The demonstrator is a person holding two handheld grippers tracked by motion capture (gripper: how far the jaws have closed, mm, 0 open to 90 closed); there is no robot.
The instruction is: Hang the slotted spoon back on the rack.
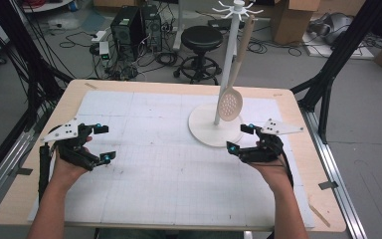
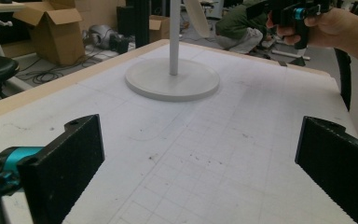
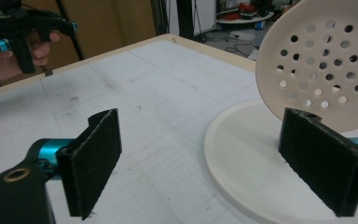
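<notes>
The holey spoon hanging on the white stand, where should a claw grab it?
Probably the long handle above the bowl of the spoon. It hangs nearly upright from the stand, so the open right claw could come from the front and pinch its flat sides.

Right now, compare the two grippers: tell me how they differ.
The right gripper sits close to the stand's round base and the hanging slotted spoon; the left gripper is far from both, over bare mat. Shared: both have open jaws, holding nothing.

One slotted spoon point(image 1: 230, 103), one rack stand point(image 1: 218, 124), two grippers point(image 1: 103, 143) point(image 1: 240, 138), one stool point(image 1: 202, 37)
</notes>
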